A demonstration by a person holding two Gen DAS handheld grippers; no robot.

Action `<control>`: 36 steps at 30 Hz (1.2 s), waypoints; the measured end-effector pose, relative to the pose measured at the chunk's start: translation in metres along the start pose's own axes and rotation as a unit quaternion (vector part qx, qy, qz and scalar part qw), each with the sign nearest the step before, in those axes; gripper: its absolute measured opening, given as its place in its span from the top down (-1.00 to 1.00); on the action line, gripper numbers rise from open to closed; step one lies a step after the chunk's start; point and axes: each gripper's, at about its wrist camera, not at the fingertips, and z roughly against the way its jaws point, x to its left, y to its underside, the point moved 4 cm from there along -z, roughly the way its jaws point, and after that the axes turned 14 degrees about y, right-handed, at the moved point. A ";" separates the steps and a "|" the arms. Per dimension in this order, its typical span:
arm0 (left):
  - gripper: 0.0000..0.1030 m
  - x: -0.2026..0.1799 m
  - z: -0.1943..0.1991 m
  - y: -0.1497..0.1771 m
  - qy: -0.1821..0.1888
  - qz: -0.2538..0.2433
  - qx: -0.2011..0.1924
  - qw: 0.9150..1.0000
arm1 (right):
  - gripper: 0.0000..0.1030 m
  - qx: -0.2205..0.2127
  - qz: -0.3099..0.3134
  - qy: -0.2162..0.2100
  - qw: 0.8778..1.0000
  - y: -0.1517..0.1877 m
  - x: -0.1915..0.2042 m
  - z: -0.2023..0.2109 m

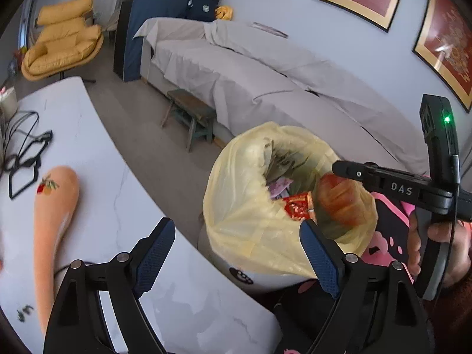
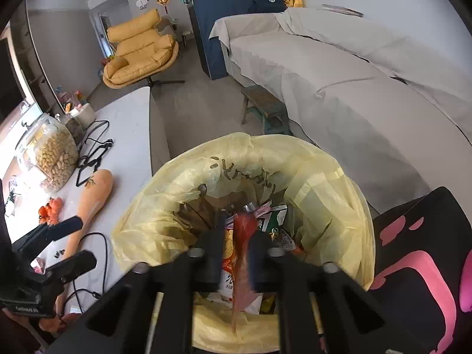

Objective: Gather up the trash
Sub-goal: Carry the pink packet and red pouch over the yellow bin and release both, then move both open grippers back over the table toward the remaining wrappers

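Note:
A trash bin lined with a yellow bag [image 1: 250, 230] stands beside the white table, with wrappers and packets inside; it fills the middle of the right wrist view [image 2: 165, 221]. My right gripper [image 2: 236, 253] is over the bin mouth, shut on a red wrapper [image 2: 243, 247] that hangs between its fingers. In the left wrist view the right gripper [image 1: 339, 174] shows above the bin with the red wrapper [image 1: 339, 200] under it. My left gripper [image 1: 236, 259] is open and empty, over the table edge next to the bin.
On the white marble table [image 1: 124, 206] lie an orange wooden paddle [image 1: 50, 224], black cables [image 1: 23, 159], a jar of peanuts [image 2: 56, 153] and small orange fruit [image 2: 51, 209]. A grey covered sofa [image 1: 265, 76], a small wooden stool [image 1: 188, 115] and a yellow armchair [image 1: 62, 41] stand beyond.

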 end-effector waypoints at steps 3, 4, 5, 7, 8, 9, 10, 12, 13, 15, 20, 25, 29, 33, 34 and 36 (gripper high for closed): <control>-0.67 0.004 -0.003 0.005 -0.001 0.011 0.007 1.000 | -0.22 -0.028 -0.008 0.019 0.999 0.002 -0.005 0.010; -0.67 0.004 -0.004 0.006 -0.002 0.014 0.007 1.000 | -0.20 -0.028 -0.007 0.021 0.999 0.002 -0.007 0.012; -0.67 0.003 -0.003 0.007 -0.001 0.015 0.007 1.000 | -0.20 -0.028 -0.008 0.023 0.999 0.004 -0.011 0.016; -0.67 -0.002 -0.001 0.007 0.001 0.013 0.006 1.000 | -0.20 -0.032 -0.015 0.029 0.999 0.008 -0.020 0.025; -0.68 -0.006 -0.002 0.007 0.002 0.010 0.005 1.000 | -0.21 -0.033 -0.018 0.035 0.999 0.012 -0.027 0.032; -0.68 -0.011 -0.002 0.008 0.002 0.003 0.005 1.000 | -0.21 -0.035 -0.024 0.040 0.998 0.017 -0.034 0.038; -0.68 -0.017 -0.002 0.008 0.002 -0.004 0.006 1.000 | -0.23 -0.037 -0.032 0.046 0.998 0.022 -0.042 0.044; -0.68 -0.030 -0.005 0.011 0.008 -0.020 0.011 1.000 | -0.30 -0.042 -0.052 0.057 0.996 0.035 -0.058 0.058; -0.68 -0.036 -0.006 0.011 0.010 -0.025 0.014 1.000 | -0.35 -0.044 -0.061 0.061 0.995 0.041 -0.068 0.066; -0.68 -0.054 -0.008 0.014 0.015 -0.044 0.020 0.999 | -0.40 -0.048 -0.080 0.076 0.993 0.058 -0.086 0.084; -0.68 -0.101 -0.008 0.018 0.034 -0.097 0.027 0.994 | -0.54 -0.065 -0.116 0.131 0.983 0.107 -0.132 0.135; -0.68 -0.156 -0.010 0.027 0.061 -0.149 0.035 0.986 | -0.74 -0.082 -0.150 0.202 0.964 0.163 -0.175 0.188; -0.71 -0.199 -0.019 0.041 0.090 -0.179 0.053 0.978 | -0.79 -0.075 -0.177 0.274 0.942 0.219 -0.213 0.228; -0.71 -0.244 -0.034 0.064 0.135 -0.210 0.083 0.965 | -0.91 -0.061 -0.205 0.325 0.921 0.275 -0.242 0.256; -0.71 -0.258 -0.038 0.073 0.153 -0.217 0.093 0.960 | -0.92 -0.057 -0.211 0.331 0.918 0.284 -0.248 0.261; -0.71 -0.279 -0.047 0.087 0.190 -0.227 0.112 0.949 | -0.92 -0.045 -0.228 0.349 0.908 0.312 -0.260 0.271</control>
